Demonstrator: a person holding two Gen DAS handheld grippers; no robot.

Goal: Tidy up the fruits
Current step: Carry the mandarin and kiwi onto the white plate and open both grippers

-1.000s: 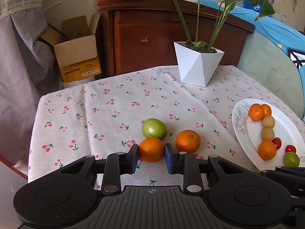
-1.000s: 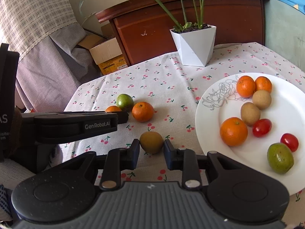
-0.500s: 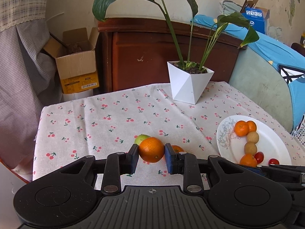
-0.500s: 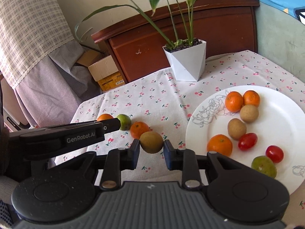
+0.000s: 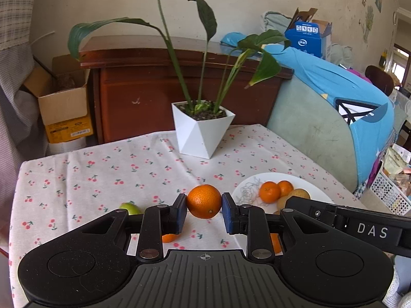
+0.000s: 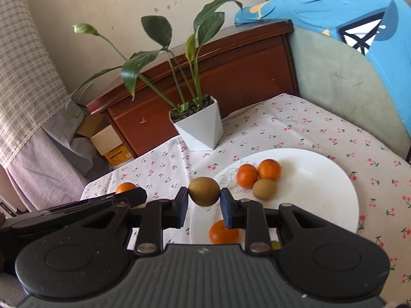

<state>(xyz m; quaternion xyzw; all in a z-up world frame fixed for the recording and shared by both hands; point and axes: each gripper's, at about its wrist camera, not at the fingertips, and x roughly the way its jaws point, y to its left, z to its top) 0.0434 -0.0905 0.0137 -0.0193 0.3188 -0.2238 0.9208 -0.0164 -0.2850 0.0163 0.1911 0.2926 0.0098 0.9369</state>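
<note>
My left gripper (image 5: 204,206) is shut on an orange (image 5: 204,201), held above the cherry-print tablecloth (image 5: 115,174). Below it a green fruit (image 5: 129,207) and another orange (image 5: 168,238) lie on the cloth, partly hidden by the fingers. My right gripper (image 6: 204,197) is shut on a brown kiwi (image 6: 204,191), raised over the left rim of the white plate (image 6: 321,179). On the plate lie two oranges (image 6: 257,172), a kiwi (image 6: 264,189) and a third orange (image 6: 222,232). The left gripper's arm (image 6: 77,210) shows at the left of the right wrist view.
A white faceted pot with a tall leafy plant (image 5: 203,131) stands at the back of the table. Behind it are a dark wooden cabinet (image 5: 159,89) and a cardboard box (image 5: 64,105). A chair draped in blue cloth (image 5: 346,107) borders the table's right side.
Both grippers have risen off the cloth with their fruit, the left with the orange and the right with the kiwi. The right one has shifted toward the plate and rolled.
</note>
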